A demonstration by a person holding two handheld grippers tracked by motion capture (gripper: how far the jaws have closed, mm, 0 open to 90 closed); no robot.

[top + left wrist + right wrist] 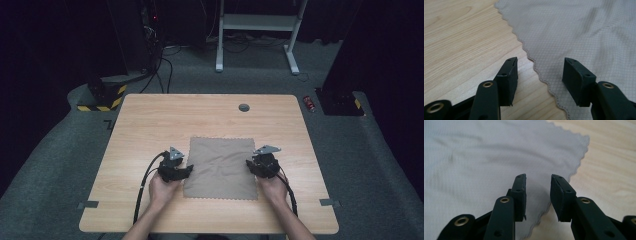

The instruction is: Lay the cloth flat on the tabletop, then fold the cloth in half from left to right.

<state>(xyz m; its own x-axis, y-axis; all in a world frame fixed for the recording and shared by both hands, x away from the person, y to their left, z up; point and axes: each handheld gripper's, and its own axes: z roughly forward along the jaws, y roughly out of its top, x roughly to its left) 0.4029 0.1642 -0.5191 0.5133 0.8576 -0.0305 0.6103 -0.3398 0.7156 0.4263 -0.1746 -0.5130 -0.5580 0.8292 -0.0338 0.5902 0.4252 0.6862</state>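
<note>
Hands hold left gripper (184, 170) and right gripper (251, 165) low, spread, astride cloth (221, 167) edges.

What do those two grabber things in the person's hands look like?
Both are black. The left gripper and the right gripper each carry a grey three-cornered plate on top and trail a black cable back along the forearm. Up close, each has two blocky black fingers with flat pads, on arms fixed with brass-coloured rivets. The person's forearms are bare, with no sleeves in sight.
</note>
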